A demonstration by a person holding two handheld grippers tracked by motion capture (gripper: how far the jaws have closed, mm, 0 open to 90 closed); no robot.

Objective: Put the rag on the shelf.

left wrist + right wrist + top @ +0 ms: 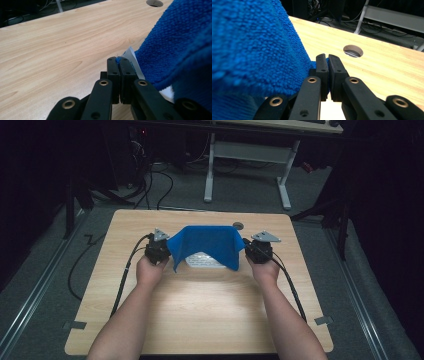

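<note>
Cloth, blue terry microfibre (206, 244), hung lifted between both tongs above the middle of the pale wood-grain surface (200, 310), sagging at centre with its lower edges drooping toward the surface. Left tongs (167, 251) were clenched on the cloth's left corner; in the left gripper view the jaws were pressed together with a wisp of blue fibre at their tips (117, 60). Right tongs (247, 249) gripped the right corner, jaws nearly touching with blue fabric pinched between them (327, 62). White printed paper sheet (204, 260) lay flat on the surface directly beneath the cloth, its edge showing just beside the left jaws (132, 62). Round cable hole (238, 225) sat near the surface's far edge, behind the cloth. Both hands gripped the tool bodies; black cables trailed back toward the person.
</note>
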